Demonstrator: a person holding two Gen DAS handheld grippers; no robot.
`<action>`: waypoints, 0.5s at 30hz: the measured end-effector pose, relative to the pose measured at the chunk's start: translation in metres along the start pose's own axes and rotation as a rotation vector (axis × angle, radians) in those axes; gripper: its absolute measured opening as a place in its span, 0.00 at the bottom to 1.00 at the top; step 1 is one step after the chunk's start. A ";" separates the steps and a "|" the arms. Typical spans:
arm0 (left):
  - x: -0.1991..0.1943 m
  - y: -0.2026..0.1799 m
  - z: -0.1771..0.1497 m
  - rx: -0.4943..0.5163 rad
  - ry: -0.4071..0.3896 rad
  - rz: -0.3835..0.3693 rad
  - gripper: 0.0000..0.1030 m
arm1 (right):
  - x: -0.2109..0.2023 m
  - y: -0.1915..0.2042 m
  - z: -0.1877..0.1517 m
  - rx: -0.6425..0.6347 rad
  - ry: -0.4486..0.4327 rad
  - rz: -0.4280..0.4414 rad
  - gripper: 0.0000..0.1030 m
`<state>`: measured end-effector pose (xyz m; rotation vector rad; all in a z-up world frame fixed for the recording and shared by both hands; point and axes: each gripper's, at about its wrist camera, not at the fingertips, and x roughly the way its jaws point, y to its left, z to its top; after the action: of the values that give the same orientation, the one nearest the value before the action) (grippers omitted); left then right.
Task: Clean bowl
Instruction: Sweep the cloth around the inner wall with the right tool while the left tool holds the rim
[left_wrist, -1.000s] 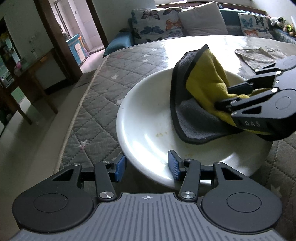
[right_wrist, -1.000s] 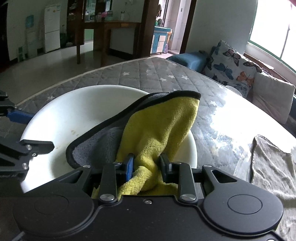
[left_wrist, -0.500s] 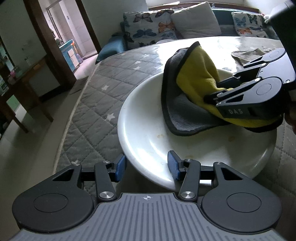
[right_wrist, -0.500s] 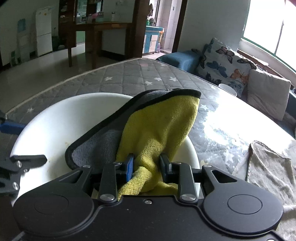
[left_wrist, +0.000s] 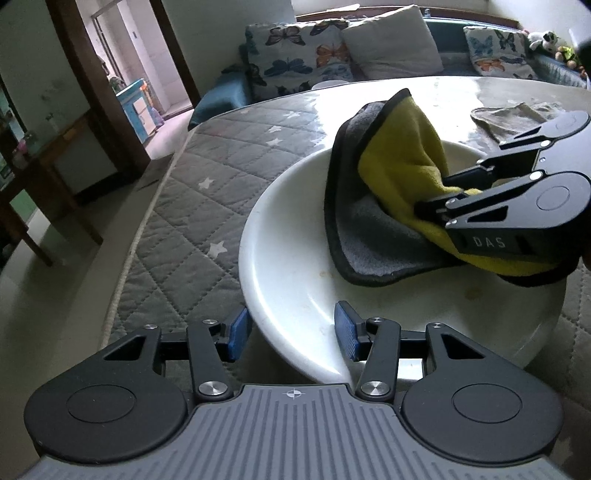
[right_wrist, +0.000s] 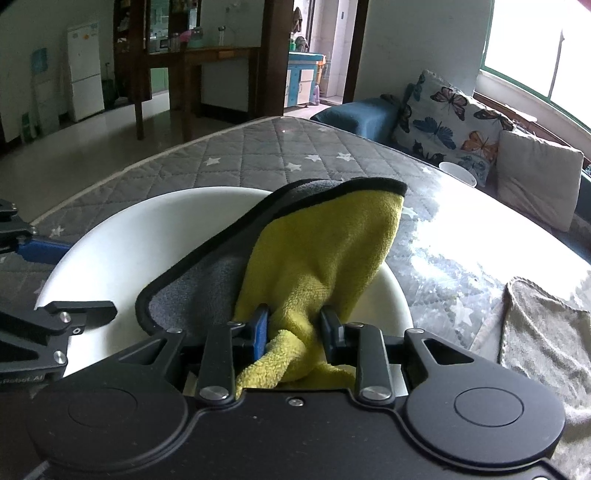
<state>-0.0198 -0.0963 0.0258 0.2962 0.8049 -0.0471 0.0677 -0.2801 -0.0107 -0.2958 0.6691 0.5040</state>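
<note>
A wide white bowl rests on a grey quilted star-print mat, with faint yellowish stains on its inner surface. My left gripper straddles the near rim, one blue pad outside the wall and one inside, gripping it. A yellow and grey cloth with black edging lies bunched in the bowl's right half. My right gripper is shut on the cloth's yellow fold and presses it against the bowl's inside.
The mat covers a round table; its edge drops to the floor on the left. A crumpled grey rag lies on the glossy tabletop beyond the bowl. Sofa cushions sit behind, and a small white cup stands at the far edge.
The cloth in my right gripper swayed slightly left, then back right inside the bowl. The bowl stays fixed between my left fingers while the mat and room shift a little behind it.
</note>
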 end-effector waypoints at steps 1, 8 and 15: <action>0.000 0.000 -0.001 0.001 -0.002 -0.008 0.53 | -0.002 0.001 -0.001 -0.002 0.001 0.002 0.30; -0.002 0.008 -0.005 -0.040 0.000 -0.086 0.54 | -0.013 0.008 -0.008 -0.011 0.014 0.030 0.30; -0.014 0.009 -0.010 -0.039 -0.024 -0.081 0.54 | -0.020 0.024 -0.009 -0.065 0.018 0.044 0.30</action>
<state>-0.0357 -0.0856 0.0316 0.2256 0.7931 -0.1099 0.0366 -0.2710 -0.0068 -0.3478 0.6789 0.5668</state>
